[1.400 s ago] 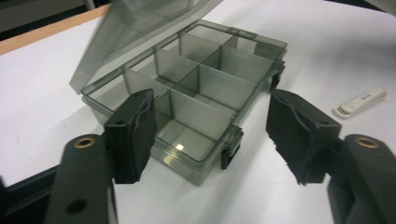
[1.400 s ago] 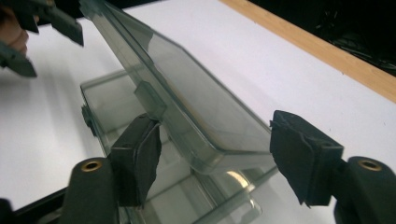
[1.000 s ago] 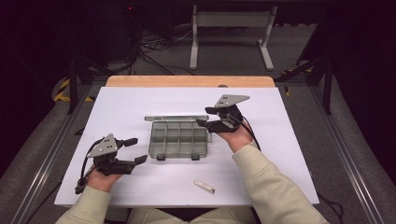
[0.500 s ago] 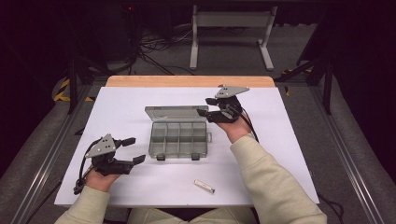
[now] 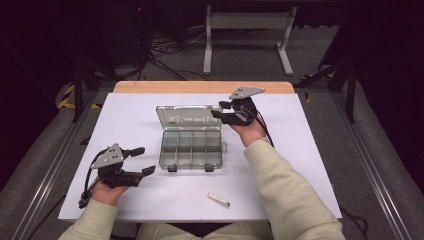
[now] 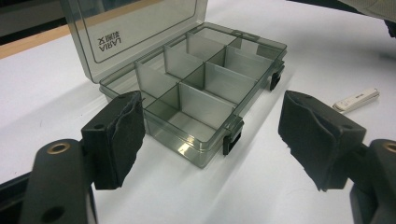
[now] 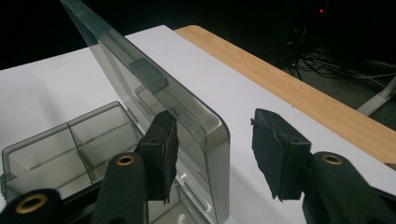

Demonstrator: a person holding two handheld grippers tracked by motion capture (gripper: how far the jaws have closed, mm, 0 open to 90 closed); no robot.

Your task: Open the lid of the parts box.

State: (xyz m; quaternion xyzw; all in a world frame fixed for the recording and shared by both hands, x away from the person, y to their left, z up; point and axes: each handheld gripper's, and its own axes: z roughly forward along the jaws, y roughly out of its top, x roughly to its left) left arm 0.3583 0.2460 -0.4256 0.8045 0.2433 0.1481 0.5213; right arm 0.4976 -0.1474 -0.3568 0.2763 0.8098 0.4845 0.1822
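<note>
A smoky clear plastic compartment box [image 5: 190,150] sits mid-table, its several cells empty and its lid [image 5: 187,117] leaning back past upright. My right gripper [image 5: 220,113] is at the lid's right corner. In the right gripper view this gripper [image 7: 214,119] is open and straddles the lid's edge [image 7: 219,154]. The lid lies close against one pad [image 7: 163,154], with a gap to the other. My left gripper [image 5: 141,160] rests open on the table left of the box. In its own view its jaws [image 6: 212,98] stand wide apart, facing the box [image 6: 205,93], with nothing between them.
A small white stick-shaped item [image 5: 218,199] lies near the table's front edge, right of centre; it is also the white stick [image 6: 357,99] beyond my left gripper's right jaw. A wooden strip [image 5: 200,87] edges the far side of the white tabletop [image 5: 310,165].
The lid has swung up and back from a low tilt to leaning open, and my right gripper moved away from me with it. The left gripper has stayed put.
</note>
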